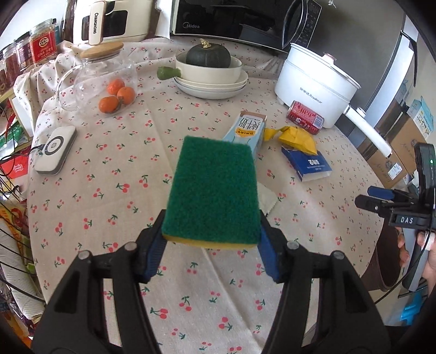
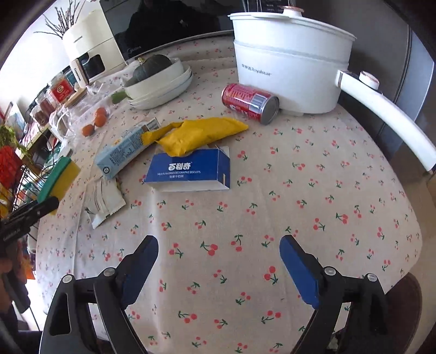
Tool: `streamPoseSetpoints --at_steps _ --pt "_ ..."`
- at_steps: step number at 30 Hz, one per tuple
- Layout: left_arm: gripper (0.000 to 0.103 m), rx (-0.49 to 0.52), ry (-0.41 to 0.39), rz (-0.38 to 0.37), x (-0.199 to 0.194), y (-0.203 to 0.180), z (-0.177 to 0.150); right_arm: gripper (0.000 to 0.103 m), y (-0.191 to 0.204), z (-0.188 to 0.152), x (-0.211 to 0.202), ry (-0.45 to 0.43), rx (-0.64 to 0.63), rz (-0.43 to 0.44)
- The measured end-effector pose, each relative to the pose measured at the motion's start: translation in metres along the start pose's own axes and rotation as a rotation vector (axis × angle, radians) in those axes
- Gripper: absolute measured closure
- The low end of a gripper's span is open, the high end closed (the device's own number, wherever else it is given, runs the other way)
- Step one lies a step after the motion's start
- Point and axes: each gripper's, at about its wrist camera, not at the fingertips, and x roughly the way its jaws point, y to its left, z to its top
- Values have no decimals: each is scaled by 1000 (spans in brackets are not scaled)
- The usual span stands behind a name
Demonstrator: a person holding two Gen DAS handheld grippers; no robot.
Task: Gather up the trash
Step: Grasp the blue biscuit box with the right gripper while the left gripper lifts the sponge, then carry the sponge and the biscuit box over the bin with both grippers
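My left gripper (image 1: 211,246) is shut on a green-and-yellow sponge (image 1: 214,190), held above the cherry-print tablecloth (image 1: 109,190); the same sponge (image 2: 58,177) shows at the left edge of the right wrist view. My right gripper (image 2: 219,261) stands open over bare cloth with nothing between its fingers. Trash lies in the middle of the table: a blue biscuit box (image 2: 188,170), a yellow wrapper (image 2: 199,133), a light blue milk carton (image 2: 122,151), a red can (image 2: 249,102) on its side and a white torn wrapper (image 2: 105,203).
A white electric pot (image 2: 288,62) with a long handle stands at the back right. Stacked white bowls (image 1: 209,76) hold a dark squash. A glass jar (image 1: 100,79) covers tangerines at the left, near a white device (image 1: 55,149). A microwave (image 1: 231,21) stands behind.
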Motion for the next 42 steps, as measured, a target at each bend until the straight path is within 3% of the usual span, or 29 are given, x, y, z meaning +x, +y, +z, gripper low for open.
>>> streamPoseSetpoints --at_steps 4,7,11,17,20,25,31,35,42 --pt "41 -19 1 -17 -1 8 0 9 14 13 19 13 68 1" --pt "41 -47 -2 -32 -1 14 1 0 26 27 32 -22 115 1" --pt "41 -53 -1 -41 3 17 5 0 41 49 53 -25 117 -56" --pt "41 -38 9 -38 11 17 7 0 48 67 91 40 95 -123" --pt "41 -36 14 -37 13 17 7 0 40 68 94 42 113 -109" --pt "41 -51 7 -43 7 14 6 10 29 61 80 68 120 -66" --pt "41 -84 -28 -87 -15 -1 2 11 19 32 38 72 145 -20" --pt "41 -47 -33 -101 -28 -21 -7 11 16 7 2 74 146 6" --pt "41 -18 -26 -146 -44 -51 -26 11 0 -43 -62 43 153 -19"
